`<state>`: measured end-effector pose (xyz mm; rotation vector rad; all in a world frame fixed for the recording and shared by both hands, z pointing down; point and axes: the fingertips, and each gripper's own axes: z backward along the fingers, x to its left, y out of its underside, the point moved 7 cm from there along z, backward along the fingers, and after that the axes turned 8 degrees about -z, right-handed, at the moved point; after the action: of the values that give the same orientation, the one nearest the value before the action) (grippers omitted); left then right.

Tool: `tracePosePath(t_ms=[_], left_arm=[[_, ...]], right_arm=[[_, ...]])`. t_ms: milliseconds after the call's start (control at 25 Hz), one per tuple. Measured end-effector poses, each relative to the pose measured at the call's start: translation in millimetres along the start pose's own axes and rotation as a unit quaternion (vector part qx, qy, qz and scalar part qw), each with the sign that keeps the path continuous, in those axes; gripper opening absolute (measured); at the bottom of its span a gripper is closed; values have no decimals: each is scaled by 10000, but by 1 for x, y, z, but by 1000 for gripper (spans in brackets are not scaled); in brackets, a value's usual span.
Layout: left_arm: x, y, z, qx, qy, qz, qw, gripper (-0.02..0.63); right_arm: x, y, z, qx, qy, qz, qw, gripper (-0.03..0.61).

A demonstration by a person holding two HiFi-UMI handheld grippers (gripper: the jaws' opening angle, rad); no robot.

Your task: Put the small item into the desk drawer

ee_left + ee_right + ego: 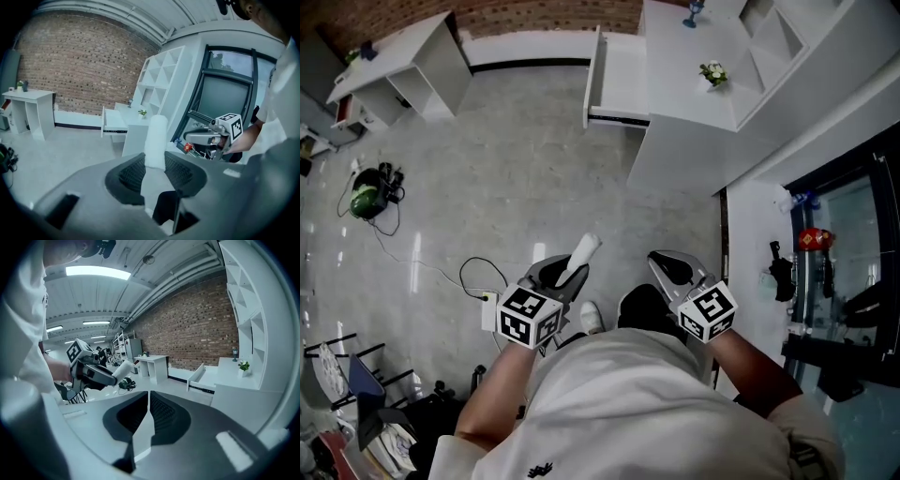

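Note:
The small item is a white roll (584, 251); my left gripper (565, 272) is shut on its lower part and the roll sticks out ahead of the jaws. In the left gripper view the roll (156, 138) stands upright between the ribbed pads (132, 174). My right gripper (661, 261) is held beside it, shut and empty, its jaws nearly touching in the right gripper view (148, 401). The desk drawer (614, 82) stands pulled open on the white desk (694, 122), far ahead across the floor. It also shows as the drawer (115, 123) and the drawer (200, 378).
A small potted plant (712, 72) sits on the desk below a white shelf unit (787, 37). A second white desk (403, 66) stands at the far left. A green headset with cables (367, 199) and a power strip (488, 309) lie on the floor. A dark-framed glass door (844, 262) is at the right.

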<state>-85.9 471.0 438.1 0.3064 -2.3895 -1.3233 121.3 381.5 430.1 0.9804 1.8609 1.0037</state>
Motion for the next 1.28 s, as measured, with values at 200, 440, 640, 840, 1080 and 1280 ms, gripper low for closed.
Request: tracePosePath(t_ms=[200,440,640,840,1080,1280], left_arm=[[21,-12,-20,-5,-87,-25,10000,130],[55,-46,-62,29,-195,-12,9998,130],[82,-87,-117,112,-306,35,9995,130],[109,-134,-170,190,-464,-47,9987,130],[132,-179,-236,334,-589,-288,9973,130],[152,-207,-279,465,-641,-474,9957,130]], right_arm=[[-21,0,-8,165,-18,-64,9998,14],[-71,-19,-41,221,-215,-122,9995,14],[-135,-44,-71,365,-487,-65,9981,14],[-196,-82,-91,339,-699,15,9970,14],[-273,-108,-101,222,-682,-62,9974,14],[-316,-116,-100,121,-569,-245,9980,14]])
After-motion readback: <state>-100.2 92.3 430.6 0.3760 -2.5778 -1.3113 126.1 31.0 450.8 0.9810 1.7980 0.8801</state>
